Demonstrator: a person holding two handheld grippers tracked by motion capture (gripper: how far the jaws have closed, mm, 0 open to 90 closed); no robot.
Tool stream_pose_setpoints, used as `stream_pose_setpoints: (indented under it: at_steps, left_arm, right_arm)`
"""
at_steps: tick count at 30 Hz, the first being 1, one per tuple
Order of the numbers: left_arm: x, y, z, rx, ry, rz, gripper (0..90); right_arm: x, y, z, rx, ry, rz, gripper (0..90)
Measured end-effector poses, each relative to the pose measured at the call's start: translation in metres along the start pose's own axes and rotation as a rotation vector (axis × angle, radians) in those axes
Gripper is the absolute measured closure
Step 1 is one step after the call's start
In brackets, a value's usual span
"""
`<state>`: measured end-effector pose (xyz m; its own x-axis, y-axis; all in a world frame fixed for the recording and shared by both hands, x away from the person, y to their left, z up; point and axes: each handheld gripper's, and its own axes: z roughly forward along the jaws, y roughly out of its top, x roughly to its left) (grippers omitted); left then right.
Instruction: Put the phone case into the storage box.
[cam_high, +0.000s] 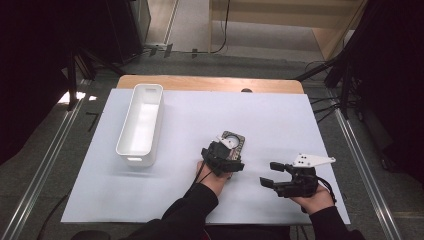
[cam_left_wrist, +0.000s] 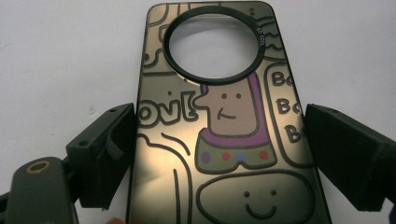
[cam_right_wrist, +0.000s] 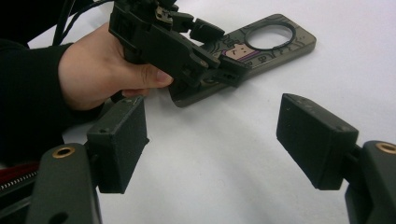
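Note:
A brown phone case (cam_high: 235, 141) with cartoon drawings and a round camera ring lies flat on the white sheet near the table's middle. My left gripper (cam_high: 227, 152) straddles its near end. In the left gripper view both black pads (cam_left_wrist: 116, 144) press against the long edges of the case (cam_left_wrist: 224, 154), so the jaws are shut on it. The right gripper view shows that gripper (cam_right_wrist: 219, 70) over the case (cam_right_wrist: 275, 44), held by a hand in a black sleeve. My right gripper (cam_high: 267, 174) rests to the right of the case, open (cam_right_wrist: 210, 135), with nothing between its jaws.
A long white bin (cam_high: 150, 90) stands at the left of the white sheet (cam_high: 280, 115) and looks empty. The sheet covers a wooden table (cam_high: 210, 82). Dark stands and cables flank the table on both sides.

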<state>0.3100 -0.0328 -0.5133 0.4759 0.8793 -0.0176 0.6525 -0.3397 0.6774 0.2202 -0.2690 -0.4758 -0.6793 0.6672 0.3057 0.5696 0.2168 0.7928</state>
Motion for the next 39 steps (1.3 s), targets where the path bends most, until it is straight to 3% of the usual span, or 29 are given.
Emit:
stream_pose_setpoints:
  at_steps: [10,23,33,39]
  left_arm:
    - [0.011,0.006,-0.007,-0.007,-0.026,-0.019,11.5]
    - [0.029,0.024,-0.025,-0.027,-0.126,-0.089,11.5]
    - [0.044,0.033,-0.045,-0.055,-0.222,-0.107,11.5]
    - [0.052,0.04,-0.057,-0.065,-0.255,-0.101,11.5]
  right_arm:
    - [0.0,0.0,0.0,0.001,-0.001,0.001,23.7]
    - [0.0,0.0,0.001,-0.001,-0.003,0.002,23.7]
    - [-0.001,0.0,0.001,0.002,-0.007,0.006,23.8]
    - [-0.001,0.001,0.002,0.0,-0.008,0.014,23.8]
